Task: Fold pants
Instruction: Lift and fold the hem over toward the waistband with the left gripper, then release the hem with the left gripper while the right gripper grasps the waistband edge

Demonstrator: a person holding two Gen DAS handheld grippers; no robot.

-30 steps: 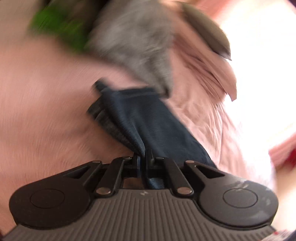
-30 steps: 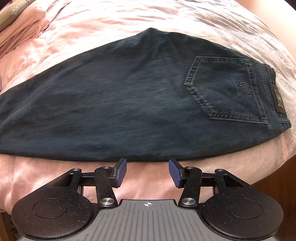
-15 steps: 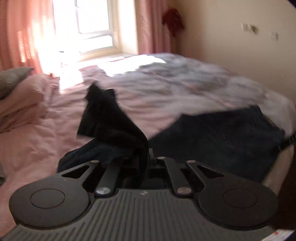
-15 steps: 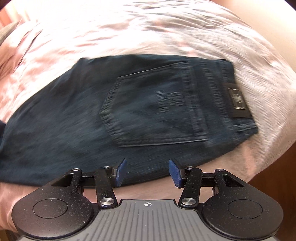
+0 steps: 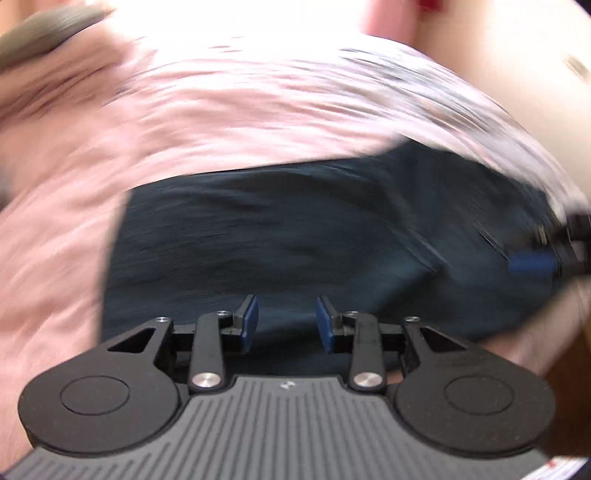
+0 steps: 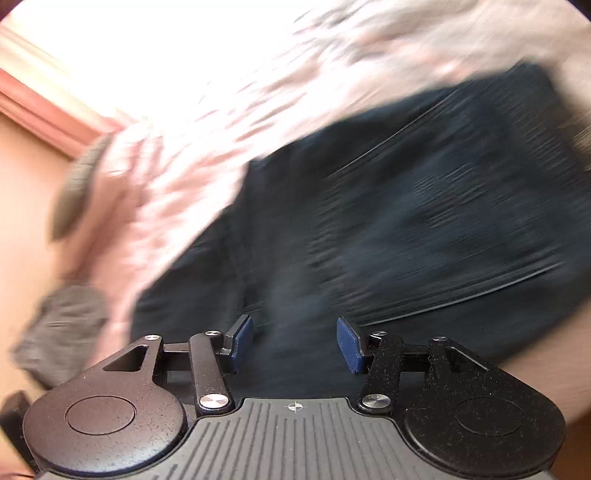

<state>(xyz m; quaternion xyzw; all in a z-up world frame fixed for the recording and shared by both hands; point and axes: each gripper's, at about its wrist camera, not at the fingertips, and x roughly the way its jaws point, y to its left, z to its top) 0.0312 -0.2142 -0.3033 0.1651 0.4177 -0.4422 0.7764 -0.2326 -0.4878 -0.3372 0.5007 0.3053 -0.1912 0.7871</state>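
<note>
Dark navy jeans (image 5: 314,236) lie folded into a short rectangle on the pink bedspread (image 5: 184,122). My left gripper (image 5: 286,321) is open just above their near edge, nothing between its blue pads. At the far right of the left wrist view, the right gripper's blue pad (image 5: 532,263) shows over the jeans' right end. In the right wrist view the jeans (image 6: 406,229) fill the middle, and my right gripper (image 6: 295,345) is open above their near edge. Both views are blurred by motion.
The pink bedspread (image 6: 192,155) spreads around the jeans. A grey pillow (image 5: 40,31) lies at the far left, and grey cloth (image 6: 62,328) shows at the left of the right wrist view. Bright window light washes out the top.
My left gripper let go of the trouser leg and opened; the leg now lies folded over the jeans. Both grippers have swung quickly, the right one turning over the jeans.
</note>
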